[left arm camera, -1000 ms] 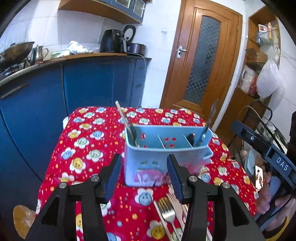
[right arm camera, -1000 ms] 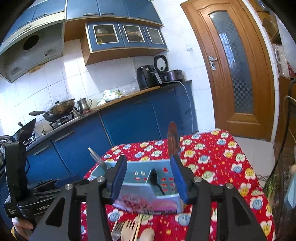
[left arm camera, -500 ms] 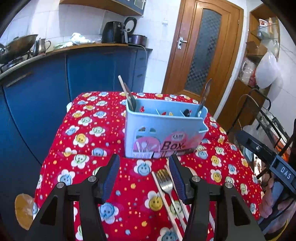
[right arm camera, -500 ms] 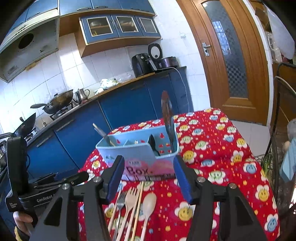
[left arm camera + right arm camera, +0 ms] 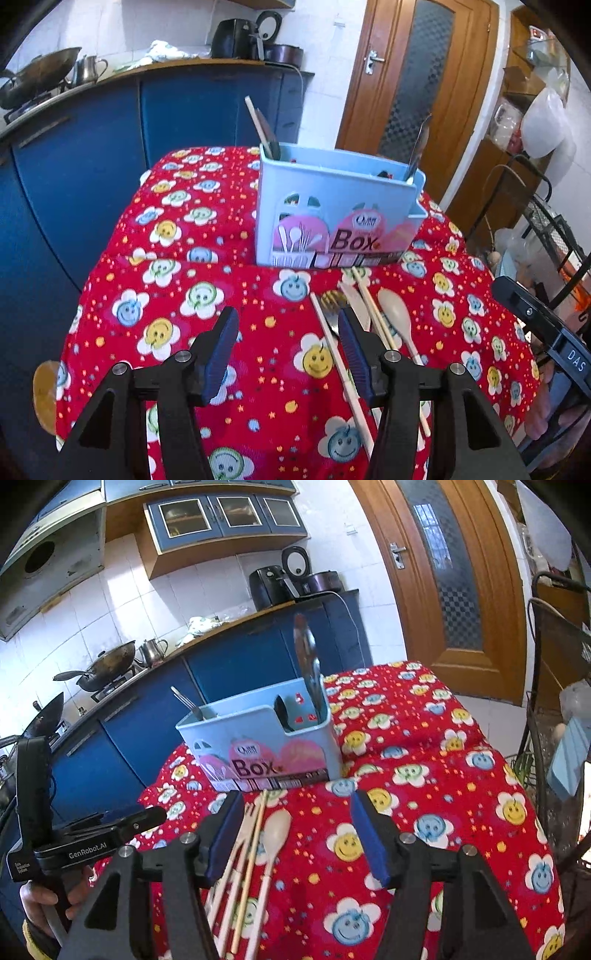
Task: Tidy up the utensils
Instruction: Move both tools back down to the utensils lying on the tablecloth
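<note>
Utensils [image 5: 369,317] lie in a row on the red flowered cloth [image 5: 192,229] just before the blue caddy [image 5: 338,214], handles toward both empty, wide-open grippers, left [image 5: 286,352] and right [image 5: 295,836], probably for easy pickup.

We see a red tablecloth [image 5: 192,258] patterned with smiling flowers in yellow, blue and green at centre frame, a pale blue box [image 5: 338,214] with pink label, cream wooden spoon [image 5: 275,834], blue cabinets [image 5: 92,140] left.

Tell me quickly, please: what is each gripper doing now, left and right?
Left gripper: open, holding nothing.
Right gripper: open, holding nothing.
</note>
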{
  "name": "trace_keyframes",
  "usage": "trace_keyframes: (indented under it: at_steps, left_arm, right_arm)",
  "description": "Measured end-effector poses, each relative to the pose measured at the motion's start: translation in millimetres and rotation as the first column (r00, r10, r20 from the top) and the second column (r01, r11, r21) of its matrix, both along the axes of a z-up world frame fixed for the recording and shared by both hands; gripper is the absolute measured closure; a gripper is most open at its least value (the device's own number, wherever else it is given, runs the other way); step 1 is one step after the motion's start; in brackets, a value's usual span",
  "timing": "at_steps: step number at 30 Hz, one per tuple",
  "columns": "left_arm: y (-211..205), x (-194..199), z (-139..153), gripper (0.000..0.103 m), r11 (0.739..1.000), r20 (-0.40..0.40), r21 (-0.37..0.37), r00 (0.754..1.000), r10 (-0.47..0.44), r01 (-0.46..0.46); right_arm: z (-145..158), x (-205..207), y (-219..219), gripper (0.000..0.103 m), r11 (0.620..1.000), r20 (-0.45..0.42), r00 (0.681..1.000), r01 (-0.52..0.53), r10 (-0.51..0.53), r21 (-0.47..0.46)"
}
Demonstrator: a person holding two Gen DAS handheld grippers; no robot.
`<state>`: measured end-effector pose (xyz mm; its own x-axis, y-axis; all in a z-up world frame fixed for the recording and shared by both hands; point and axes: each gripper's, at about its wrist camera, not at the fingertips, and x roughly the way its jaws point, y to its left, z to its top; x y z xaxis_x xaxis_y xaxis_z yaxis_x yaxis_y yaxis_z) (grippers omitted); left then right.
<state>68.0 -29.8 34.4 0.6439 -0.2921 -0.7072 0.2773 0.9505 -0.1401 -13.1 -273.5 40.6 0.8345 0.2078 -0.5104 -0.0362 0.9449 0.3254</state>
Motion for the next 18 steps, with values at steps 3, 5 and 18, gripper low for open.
trace_keyframes:
  at_steps: [3,5,18]
  left_arm:
    - [-3,-2,-5,0.046,1.0,-0.017,0.015,1.0,0.004,-0.004]
    - [-5,-3,-8,0.046,1.0,-0.028,0.023,1.0,0.001,0.0]
    - [-27,-1,-34,0.046,0.997,-0.138,0.071,0.99,-0.03,0.04]
  right_arm:
    - [-5,-3,-3,0.04,1.0,-0.014,1.0,0.006,-0.006,0.003]
    - [-10,-5,-5,0.039,1.0,-0.025,1.0,0.008,-0.008,0.009]
    - [-25,-11,-16,0.039,0.999,-0.055,0.998,0.017,-0.015,0.037]
